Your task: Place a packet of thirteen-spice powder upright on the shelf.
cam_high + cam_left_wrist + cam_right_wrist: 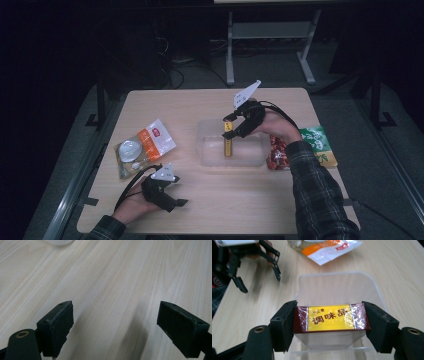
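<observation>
Right tongs (pixel 329 322) clamped the seasoning box (pixel 331 320) by its short ends, long axis across the jaws | box hung directly above the clear container (pixel 232 145) | left tongs (pixel 115 327) gaped wide, idle over the bench (pixel 240 200), well apart.

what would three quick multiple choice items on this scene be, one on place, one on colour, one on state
1. Where is the packet held by the right gripper?
A. over the clear tub
B. on the floor
C. on the orange pouch

2. What colour is the packet's label?
A. blue
B. yellow
C. white

3. How is the left gripper?
A. shut on a pouch
B. shut on the tub
C. open with nothing between its jaws

Answers:
1. A, the tub shows behind and below the packet.
2. B, a yellow panel with dark red ends.
3. C, bare table lies between its jaws.
</observation>
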{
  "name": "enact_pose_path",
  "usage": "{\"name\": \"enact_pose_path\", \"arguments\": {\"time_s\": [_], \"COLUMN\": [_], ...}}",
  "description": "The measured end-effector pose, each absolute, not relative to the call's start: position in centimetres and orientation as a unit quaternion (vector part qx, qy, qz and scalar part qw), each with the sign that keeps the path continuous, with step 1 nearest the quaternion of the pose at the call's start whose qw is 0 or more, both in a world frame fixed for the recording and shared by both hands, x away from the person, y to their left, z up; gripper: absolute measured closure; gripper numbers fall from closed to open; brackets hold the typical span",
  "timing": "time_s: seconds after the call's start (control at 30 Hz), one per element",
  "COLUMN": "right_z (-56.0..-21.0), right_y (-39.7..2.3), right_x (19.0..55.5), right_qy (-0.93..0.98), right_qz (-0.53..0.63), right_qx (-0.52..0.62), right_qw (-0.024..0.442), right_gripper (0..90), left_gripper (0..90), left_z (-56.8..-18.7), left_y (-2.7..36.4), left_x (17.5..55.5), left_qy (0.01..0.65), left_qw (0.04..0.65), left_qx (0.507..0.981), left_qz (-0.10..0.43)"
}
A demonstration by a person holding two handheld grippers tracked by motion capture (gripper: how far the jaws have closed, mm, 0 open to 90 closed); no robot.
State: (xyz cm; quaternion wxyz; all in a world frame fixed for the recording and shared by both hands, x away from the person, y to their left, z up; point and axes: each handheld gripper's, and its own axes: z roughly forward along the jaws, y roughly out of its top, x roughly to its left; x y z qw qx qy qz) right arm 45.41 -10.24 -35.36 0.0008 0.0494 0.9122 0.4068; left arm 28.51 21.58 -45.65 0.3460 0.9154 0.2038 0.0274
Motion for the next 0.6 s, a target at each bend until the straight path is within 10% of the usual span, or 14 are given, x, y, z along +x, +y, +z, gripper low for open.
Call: {"name": "enact_pose_path", "arguments": {"time_s": [0.6], "right_z": [-36.8], "right_y": [-10.1], "right_x": [45.3], "right_qy": [0.921], "right_qz": [0.386], "right_qx": [0.058], "right_qw": [-0.005], "right_gripper": [26.6], "left_gripper": [13.1], "left_z": [-45.8], "left_y": [21.4], "left_x": [28.6], "left_qy": [0.203], "left_qw": [0.346], "left_qx": [0.916], "left_qz": [0.021]}}
